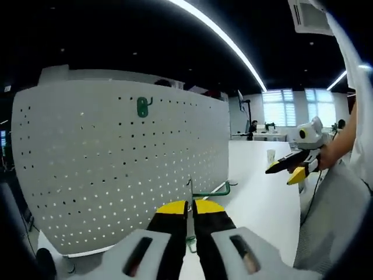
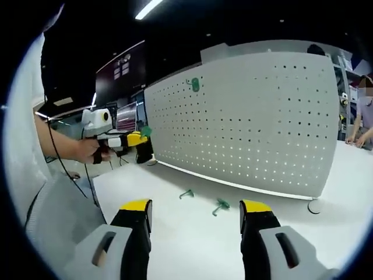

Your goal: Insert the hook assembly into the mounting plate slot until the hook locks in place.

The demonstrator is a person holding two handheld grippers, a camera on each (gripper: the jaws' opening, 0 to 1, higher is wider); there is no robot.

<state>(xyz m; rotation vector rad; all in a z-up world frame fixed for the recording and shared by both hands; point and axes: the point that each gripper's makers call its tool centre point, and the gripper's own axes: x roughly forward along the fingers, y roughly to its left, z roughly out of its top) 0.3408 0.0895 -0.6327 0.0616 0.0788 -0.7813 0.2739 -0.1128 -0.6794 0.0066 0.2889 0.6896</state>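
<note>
The white pegboard mounting plate (image 1: pixel 116 169) (image 2: pixel 250 116) stands upright on the white table, with one green hook (image 1: pixel 143 107) (image 2: pixel 194 84) hanging near its top. My left gripper (image 1: pixel 189 207) (image 2: pixel 135 139) is shut on another green hook (image 1: pixel 213 191) (image 2: pixel 145 132), holding it in the air just short of the board's near end. My right gripper (image 2: pixel 195 211) (image 1: pixel 289 170) is open with nothing between its jaws and hangs over the table well back from the board. Two loose green hooks (image 2: pixel 186 193) (image 2: pixel 221 205) lie on the table ahead of it.
The white table (image 2: pixel 192 245) (image 1: pixel 256 192) stretches in front of the board. A round foot (image 2: pixel 315 206) sits at the board's right end. A person (image 2: pixel 362 114) stands at the far right. A hand (image 2: pixel 87 150) and sleeve carry the left gripper.
</note>
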